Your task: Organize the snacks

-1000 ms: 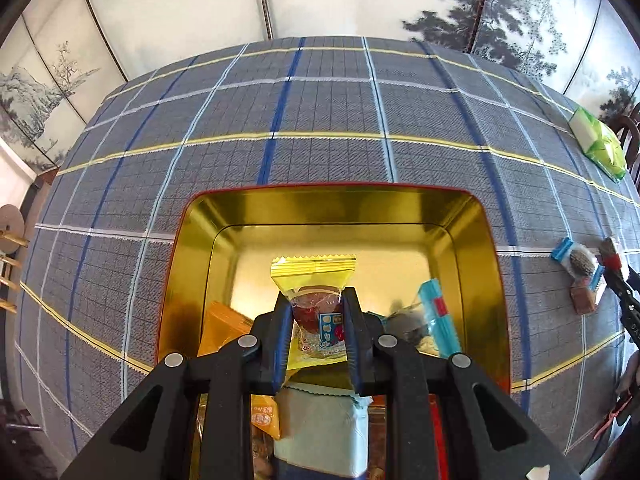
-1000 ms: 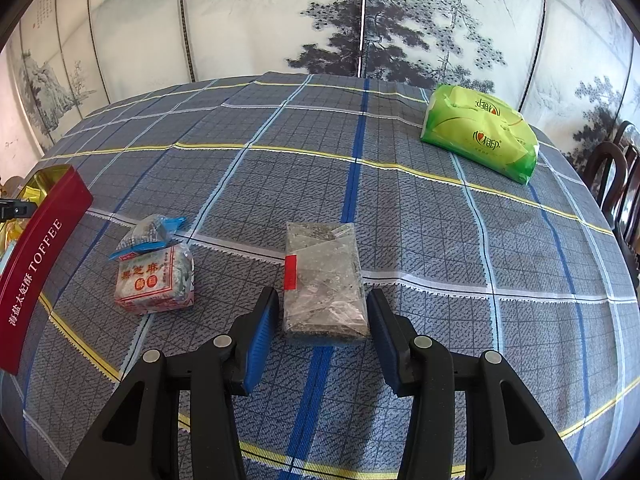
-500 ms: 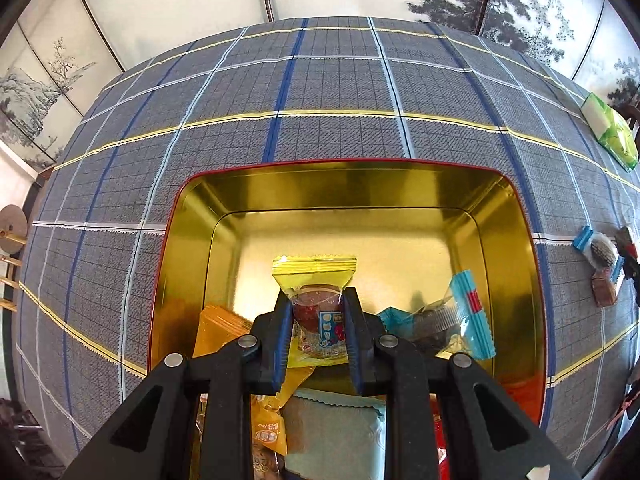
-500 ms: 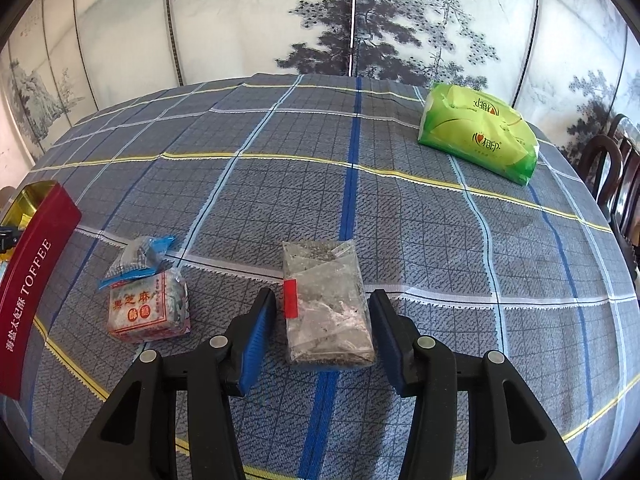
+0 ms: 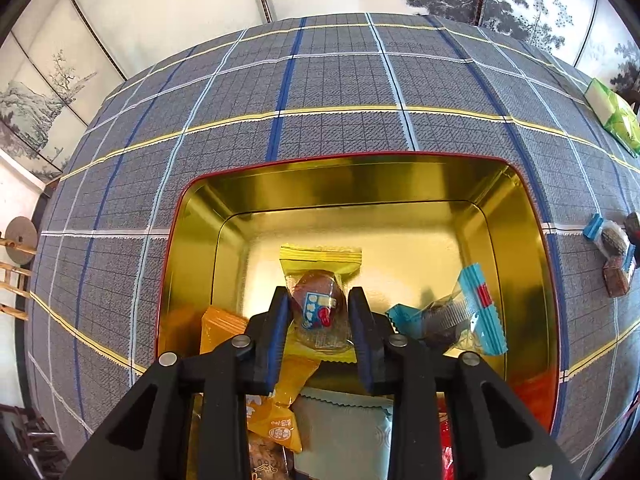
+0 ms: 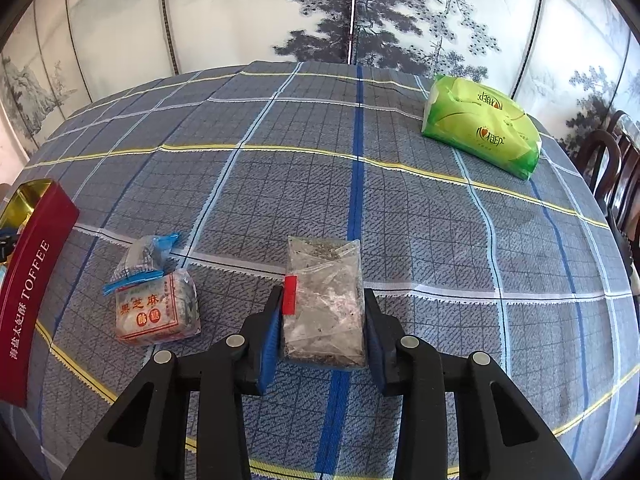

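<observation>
Left claw [image 5: 319, 320]: clenched on a yellow-wrapped sweet [image 5: 320, 300], held above the open gold-lined tin [image 5: 192, 248]. Over the last second the tin has shifted in this view: first it drew closer and filled more of the frame, and now its far wall sits lower again, with more bare gold floor showing ahead of the sweet. The claw's grip on the sweet is unchanged. Judgement: the left claw is placing itself over the free part of the tin, and release has not yet taken place.

Contents already in the tin: an orange packet [image 5: 224, 326] to the left, a blue-edged clear wrapper [image 5: 460, 316] to the right, and a pale green packet [image 5: 344, 428] nearest the camera.

Right claw [image 6: 320, 312]: its pads lie against both sides of a clear packet of dark crumbly snack [image 6: 324, 300] that appears to rest on the checked tabletop [image 6: 440, 240]. A second ago there was visible space between pads and packet; that space has closed. Judgement: the grasp is just made, with no lift evident.

Outstanding on the tabletop: a red-and-white labelled block [image 6: 156, 312] with a small blue-edged wrapper [image 6: 146, 256] touching its far side, both lying between the clear packet and the tin's red wall. A green tissue pack [image 6: 480, 132] lies well apart at the far right.
</observation>
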